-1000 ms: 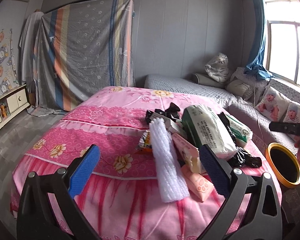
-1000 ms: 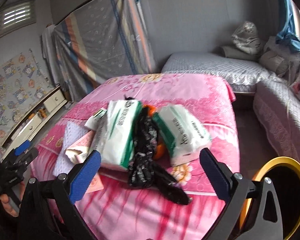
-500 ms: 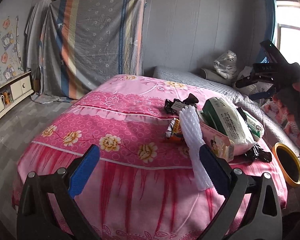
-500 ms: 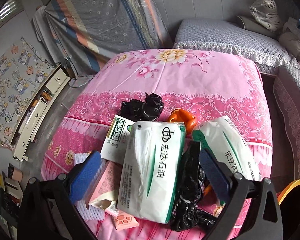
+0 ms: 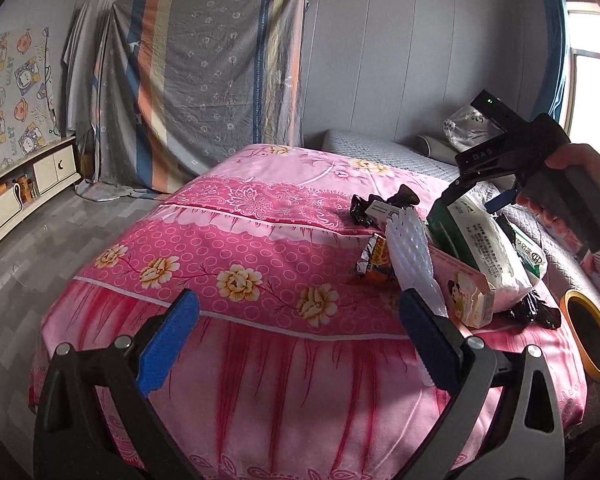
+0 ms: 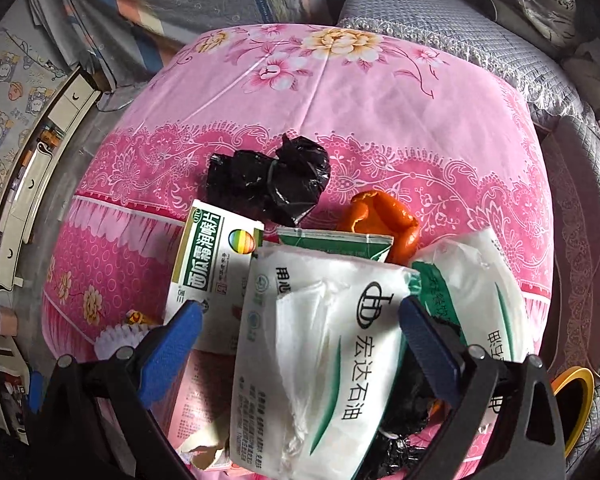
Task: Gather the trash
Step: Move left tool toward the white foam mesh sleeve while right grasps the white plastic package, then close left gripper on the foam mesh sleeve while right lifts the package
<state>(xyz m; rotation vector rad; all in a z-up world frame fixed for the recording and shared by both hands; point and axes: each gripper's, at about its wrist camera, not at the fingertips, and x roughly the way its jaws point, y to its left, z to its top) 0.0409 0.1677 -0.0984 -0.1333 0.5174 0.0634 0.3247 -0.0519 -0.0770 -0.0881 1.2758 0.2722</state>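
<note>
A heap of trash lies on the pink bed cover (image 5: 228, 256). In the right wrist view I see a white and green tissue pack (image 6: 332, 352), a green and white box (image 6: 208, 264), a black plastic bag (image 6: 268, 182), an orange peel (image 6: 384, 220) and a second tissue pack (image 6: 484, 292). My right gripper (image 6: 300, 344) is open and hovers just above the first tissue pack; it also shows in the left wrist view (image 5: 476, 188). My left gripper (image 5: 296, 336) is open and empty before the bed's near edge. A white foam net (image 5: 412, 256) and a pink box (image 5: 464, 284) lie there.
A yellow-rimmed bin (image 5: 588, 332) stands on the floor right of the bed. A grey sofa (image 6: 460, 28) lies behind the bed. A low cabinet (image 5: 24, 188) runs along the left wall. A striped cloth (image 5: 204, 80) hangs at the back.
My right gripper has moved forward and down over the trash heap, now close above the tissue pack. My left gripper has pulled back to the left, away from the heap.
</note>
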